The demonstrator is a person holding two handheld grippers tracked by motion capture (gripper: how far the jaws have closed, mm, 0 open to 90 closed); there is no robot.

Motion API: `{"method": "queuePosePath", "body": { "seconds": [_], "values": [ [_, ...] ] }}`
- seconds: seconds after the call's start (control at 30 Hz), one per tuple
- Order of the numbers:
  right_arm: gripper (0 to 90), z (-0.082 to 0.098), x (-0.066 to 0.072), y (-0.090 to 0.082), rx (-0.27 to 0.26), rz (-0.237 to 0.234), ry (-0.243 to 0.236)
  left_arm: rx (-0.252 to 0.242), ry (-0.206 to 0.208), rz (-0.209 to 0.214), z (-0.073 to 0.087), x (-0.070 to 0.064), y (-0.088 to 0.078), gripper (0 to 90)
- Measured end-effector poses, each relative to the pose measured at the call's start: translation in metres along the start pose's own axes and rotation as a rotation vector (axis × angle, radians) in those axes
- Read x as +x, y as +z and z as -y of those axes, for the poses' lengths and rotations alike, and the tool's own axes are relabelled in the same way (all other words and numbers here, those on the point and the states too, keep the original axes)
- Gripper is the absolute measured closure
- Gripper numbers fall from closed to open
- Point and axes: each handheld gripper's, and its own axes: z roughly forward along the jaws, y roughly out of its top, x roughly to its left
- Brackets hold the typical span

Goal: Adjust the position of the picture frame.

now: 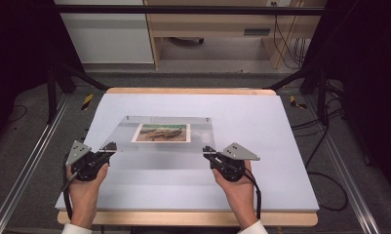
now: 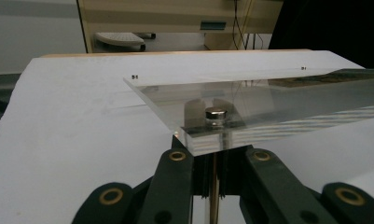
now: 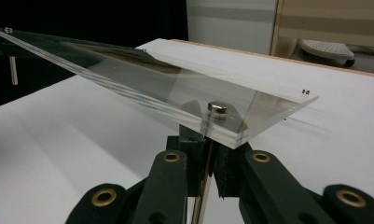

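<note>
A clear acrylic photo frame (image 1: 203,132) with a landscape photo (image 1: 161,132) in its middle is held over the white table sheet (image 1: 271,122). Its near edge is raised and its far edge sits lower. My left gripper (image 1: 110,147) is shut on the near left corner, and my right gripper (image 1: 207,151) is shut on the near right corner. In the left gripper view the closed jaws (image 2: 212,156) meet under a corner that bears a round metal cap (image 2: 216,115). In the right gripper view my right gripper (image 3: 207,151) pinches its corner below a like cap (image 3: 217,108), and the frame (image 3: 142,79) slants away to the left.
The table's wooden edge (image 1: 188,218) runs along the front, with white sheet on all sides of the frame. Black stand legs (image 1: 51,83) and floor cables (image 1: 324,146) flank the table. Wooden furniture (image 1: 217,29) stands behind it.
</note>
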Motion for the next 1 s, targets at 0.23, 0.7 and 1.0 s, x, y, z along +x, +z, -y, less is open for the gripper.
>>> {"method": "queuePosePath", "body": {
  "seconds": [0.23,0.7,1.0],
  "values": [
    [83.7,-0.002,-0.016,-0.012,-0.014,0.001,0.028,-0.009,0.006,0.023,-0.003,-0.015,0.009,83.8],
    [83.8,-0.003,-0.029,-0.031,-0.026,0.036,0.025,-0.035,0.011,0.041,-0.009,-0.037,0.01,83.8],
    [84.1,-0.001,-0.045,-0.044,-0.042,0.072,0.032,-0.043,0.03,0.06,-0.011,-0.056,0.028,83.8]
  ]
}}
